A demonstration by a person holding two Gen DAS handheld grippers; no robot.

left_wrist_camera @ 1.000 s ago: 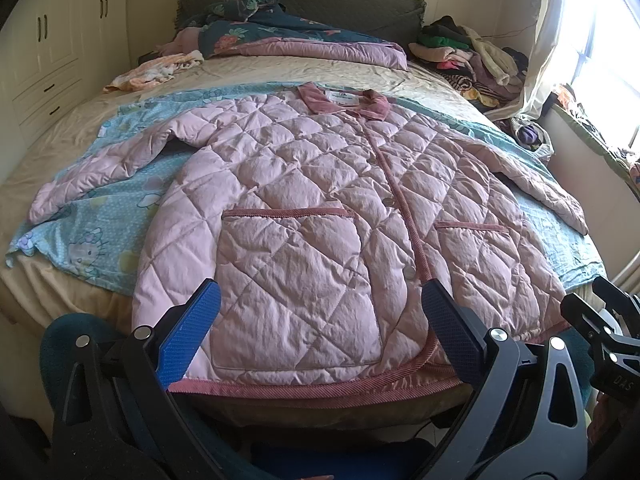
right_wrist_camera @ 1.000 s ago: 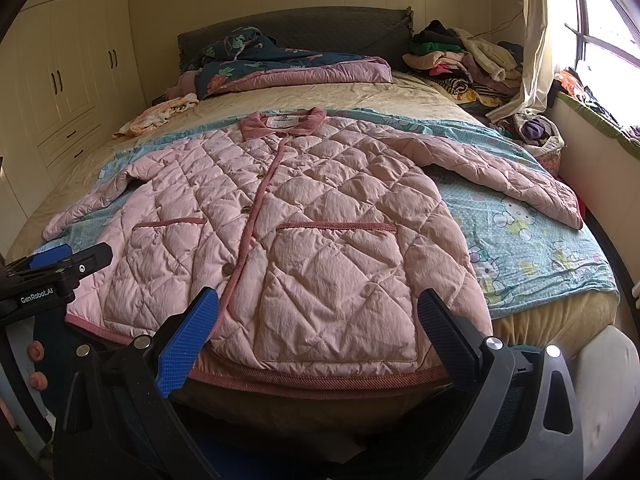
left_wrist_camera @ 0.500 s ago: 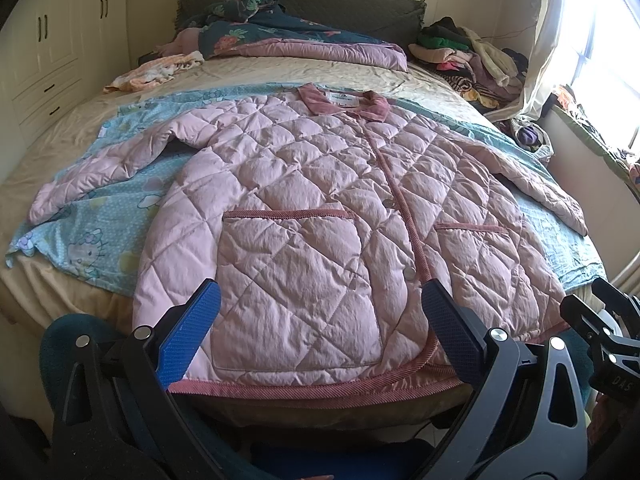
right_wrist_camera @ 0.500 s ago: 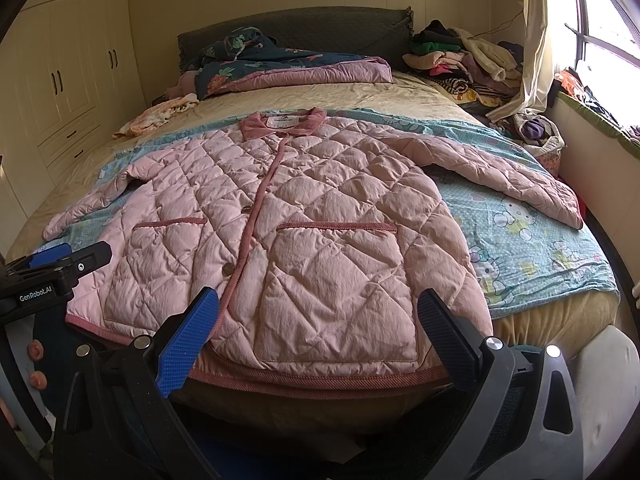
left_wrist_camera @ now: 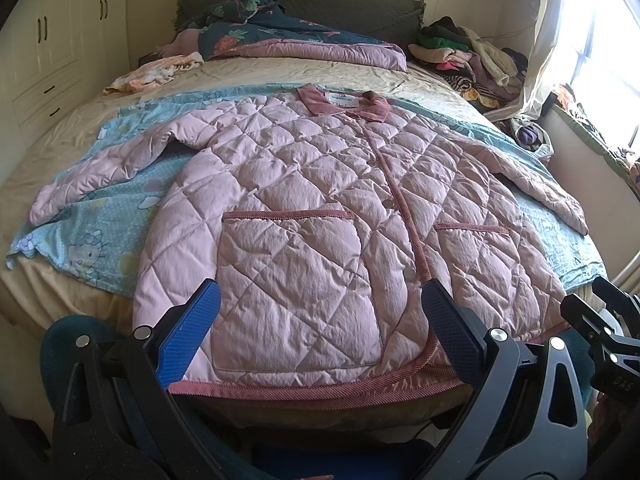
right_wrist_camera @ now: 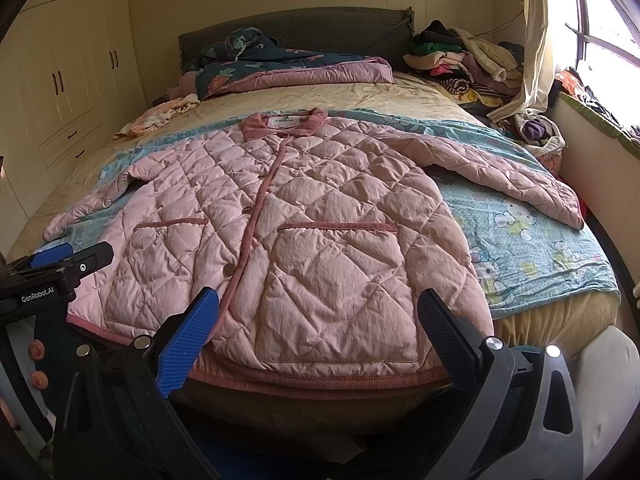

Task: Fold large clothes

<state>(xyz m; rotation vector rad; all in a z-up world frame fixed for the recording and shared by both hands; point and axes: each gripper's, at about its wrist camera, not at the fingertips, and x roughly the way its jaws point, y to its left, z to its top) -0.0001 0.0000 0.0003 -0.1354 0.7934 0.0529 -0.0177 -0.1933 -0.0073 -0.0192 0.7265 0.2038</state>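
Note:
A pink quilted jacket (left_wrist_camera: 304, 216) lies flat and buttoned on the bed, collar at the far end, both sleeves spread out, hem at the near edge. It also shows in the right wrist view (right_wrist_camera: 304, 232). My left gripper (left_wrist_camera: 320, 332) is open and empty, hovering just before the hem on the jacket's left half. My right gripper (right_wrist_camera: 318, 332) is open and empty, hovering before the hem on the right half. The left gripper shows at the left edge of the right wrist view (right_wrist_camera: 60, 260).
A blue cartoon sheet (right_wrist_camera: 532, 240) lies under the jacket on the beige bed (left_wrist_camera: 256, 76). A dark floral quilt (left_wrist_camera: 280, 28) and a clothes pile (left_wrist_camera: 472, 56) sit at the head. Wardrobes (right_wrist_camera: 68, 80) stand left, a window (right_wrist_camera: 608, 16) right.

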